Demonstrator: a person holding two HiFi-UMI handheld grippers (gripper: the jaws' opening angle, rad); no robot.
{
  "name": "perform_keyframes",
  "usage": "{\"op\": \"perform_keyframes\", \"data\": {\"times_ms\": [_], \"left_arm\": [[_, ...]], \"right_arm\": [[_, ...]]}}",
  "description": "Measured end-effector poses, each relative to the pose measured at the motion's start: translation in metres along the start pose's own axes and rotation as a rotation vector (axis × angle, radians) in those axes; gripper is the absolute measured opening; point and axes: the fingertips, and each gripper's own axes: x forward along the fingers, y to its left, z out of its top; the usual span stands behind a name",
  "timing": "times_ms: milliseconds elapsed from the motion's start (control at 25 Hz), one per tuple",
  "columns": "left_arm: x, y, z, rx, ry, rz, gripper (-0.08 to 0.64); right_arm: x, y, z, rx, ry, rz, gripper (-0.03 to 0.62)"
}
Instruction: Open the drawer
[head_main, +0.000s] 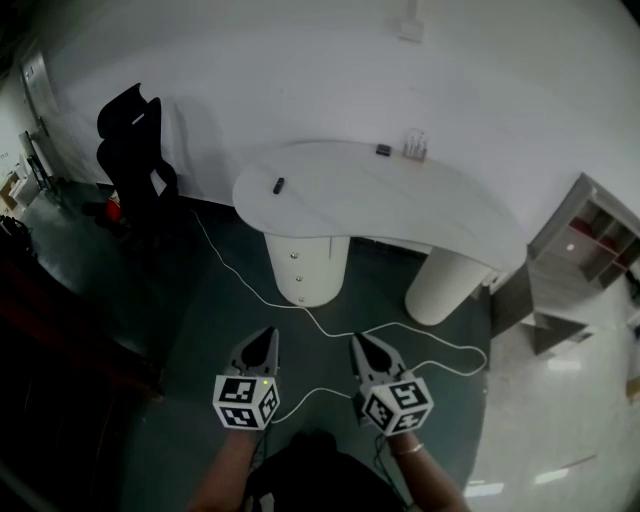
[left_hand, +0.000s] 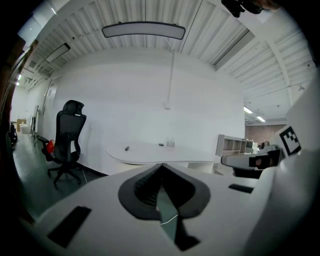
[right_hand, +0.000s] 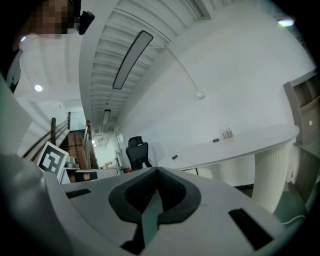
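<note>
The left tool (head_main: 267, 338) and right tool (head_main: 359, 344) are both pinched together, empty, well apart from the drawer (head_main: 296, 252) in the bench's (head_main: 400, 195) left pedestal (head_main: 318, 285) (tiny knobs (head_main: 297, 283)). Arriving with tips closed, they would likely glance off; the floor cable (head_main: 322, 328) could snag feet.

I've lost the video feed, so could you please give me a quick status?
Left tongs and right tongs shut, empty. Drawer unit closed, well ahead. White cable lies between.

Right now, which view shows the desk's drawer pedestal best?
Head view: the drawer pedestal shows its front and knobs, unobstructed. Both gripper views catch the desktop, but the pedestal beneath is mostly blocked, no knobs visible.
</note>
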Motion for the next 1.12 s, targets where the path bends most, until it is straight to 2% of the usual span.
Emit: {"op": "perform_keyframes", "data": {"times_ms": [200,400,600,880,1120], "left_arm": [[0.012,-0.003,0.0,-0.002,-0.002,-0.015,0.013],[0.026,0.002,0.004,0.009,0.001,-0.014,0.088],[0.051,0.012,0.002,-0.032,0.018,-0.019,0.132],[0.105,0.048,-0.008,-0.062,0.058,-0.003,0.19],[0.164,0.084,-0.006,-0.078,0.087,0.009,0.21]], "right_arm": [[-0.003,-0.005,0.004,-0.009,-0.008,0.004,0.003],[-0.001,-0.008,0.015,-0.022,-0.026,0.006,0.003],[0.011,-0.019,0.017,-0.027,-0.03,-0.004,0.003],[0.061,-0.036,0.011,-0.05,0.03,-0.003,0.003],[0.125,-0.052,0.024,-0.06,0.049,-0.001,0.003]]}}
